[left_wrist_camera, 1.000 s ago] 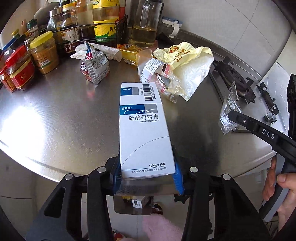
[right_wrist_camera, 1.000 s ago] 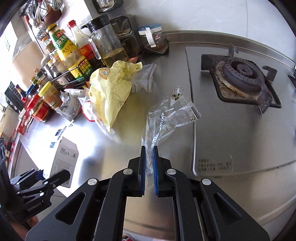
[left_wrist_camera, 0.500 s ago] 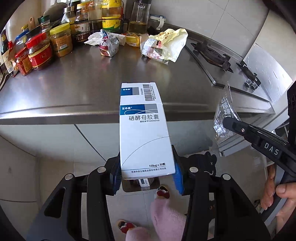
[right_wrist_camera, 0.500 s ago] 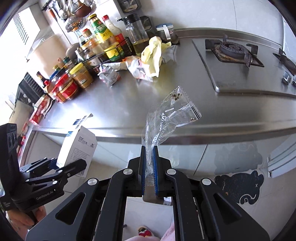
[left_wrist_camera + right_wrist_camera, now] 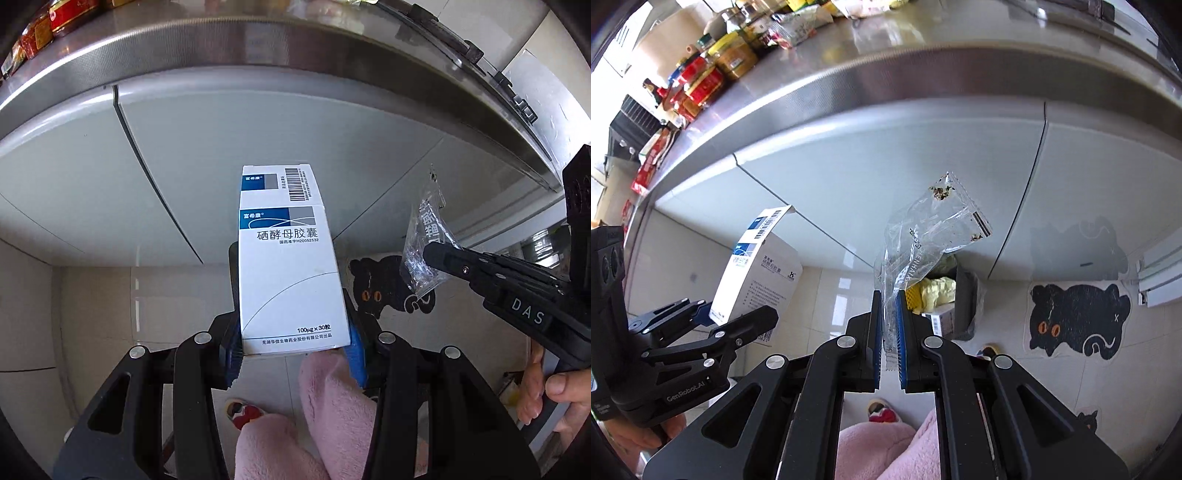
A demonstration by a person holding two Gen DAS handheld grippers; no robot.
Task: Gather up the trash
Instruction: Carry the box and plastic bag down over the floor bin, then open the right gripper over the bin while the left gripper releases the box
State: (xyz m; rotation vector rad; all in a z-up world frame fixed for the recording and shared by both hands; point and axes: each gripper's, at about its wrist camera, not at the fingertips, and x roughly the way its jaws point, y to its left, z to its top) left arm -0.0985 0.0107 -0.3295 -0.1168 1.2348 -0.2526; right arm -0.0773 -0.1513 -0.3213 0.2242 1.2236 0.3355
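Left wrist view: the left gripper (image 5: 293,347) pinches a white box (image 5: 288,266) by its near end, its long axis running straight out ahead toward the cabinet doors (image 5: 258,147). The counter edge (image 5: 258,48) hangs above. At right, the right gripper (image 5: 436,254) clamps a clear bag (image 5: 421,251). No bin shows here.

Right wrist view: the right gripper (image 5: 888,325) is pressed together on the bag (image 5: 923,229), which stands up from the pads. Directly ahead and below sits a grey bin (image 5: 964,302), already holding yellow wrappers, against the cabinet. The box (image 5: 753,273) and left gripper (image 5: 716,321) lie well left, so the right hand looks nearer the bin. Floor around the bin is open; a cat mat (image 5: 1078,317) lies to its right.
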